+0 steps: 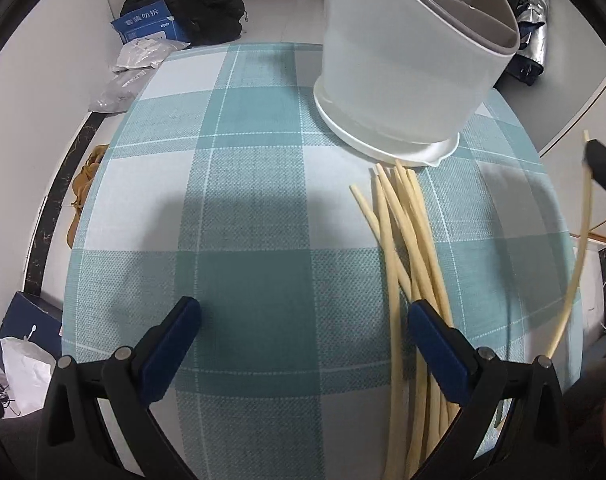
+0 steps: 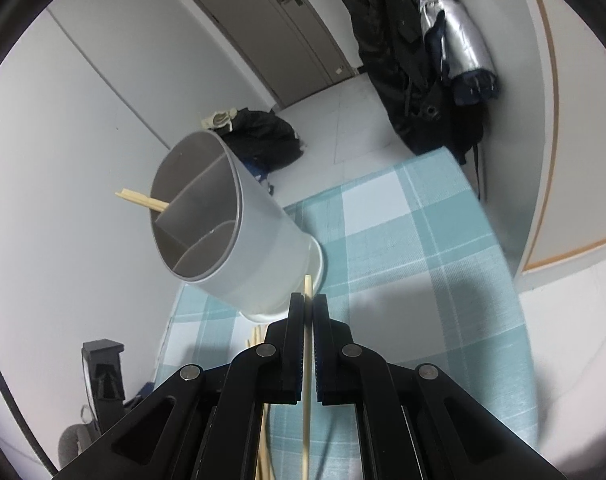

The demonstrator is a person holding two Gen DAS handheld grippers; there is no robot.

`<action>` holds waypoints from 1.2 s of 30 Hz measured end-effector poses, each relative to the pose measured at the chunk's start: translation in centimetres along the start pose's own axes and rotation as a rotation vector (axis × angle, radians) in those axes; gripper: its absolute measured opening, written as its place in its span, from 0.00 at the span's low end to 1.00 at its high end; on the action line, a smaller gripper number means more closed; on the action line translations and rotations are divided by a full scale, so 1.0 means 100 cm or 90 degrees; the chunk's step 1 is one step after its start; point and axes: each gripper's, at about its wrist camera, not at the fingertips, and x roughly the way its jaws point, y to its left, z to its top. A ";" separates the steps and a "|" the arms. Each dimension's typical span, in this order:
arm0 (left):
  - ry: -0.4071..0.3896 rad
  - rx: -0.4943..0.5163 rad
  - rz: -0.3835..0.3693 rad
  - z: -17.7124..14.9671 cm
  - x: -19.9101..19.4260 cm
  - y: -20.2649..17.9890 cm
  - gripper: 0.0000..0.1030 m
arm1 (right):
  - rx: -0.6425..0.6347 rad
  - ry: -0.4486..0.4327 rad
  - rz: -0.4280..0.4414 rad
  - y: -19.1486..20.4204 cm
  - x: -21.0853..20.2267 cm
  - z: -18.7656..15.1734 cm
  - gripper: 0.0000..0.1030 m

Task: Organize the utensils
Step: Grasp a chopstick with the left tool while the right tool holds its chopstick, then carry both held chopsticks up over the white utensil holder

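A single chopstick is pinched lengthwise in the right gripper, its tip aimed toward the holder ahead-left on the counter, while the left gripper is held wide beside the loose chopsticks.

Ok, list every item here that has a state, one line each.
left gripper: jaws open, empty, above the tablecloth.
right gripper: jaws shut on a single chopstick, lifted.
utensil holder: upright on its saucer, divided inside; one compartment holds chopsticks in holder.
loose chopsticks: lying in a heap on the tablecloth.
door: closed.
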 end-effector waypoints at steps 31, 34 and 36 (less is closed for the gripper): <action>-0.033 -0.001 0.017 0.031 0.010 -0.004 0.03 | -0.010 -0.044 0.009 -0.003 -0.016 0.008 0.03; -0.022 -0.001 0.020 0.034 0.009 -0.008 0.02 | -0.021 -0.046 0.010 0.003 -0.017 0.007 0.03; -0.024 -0.006 0.019 0.036 0.007 -0.009 0.02 | -0.030 -0.052 0.008 0.006 -0.020 0.005 0.03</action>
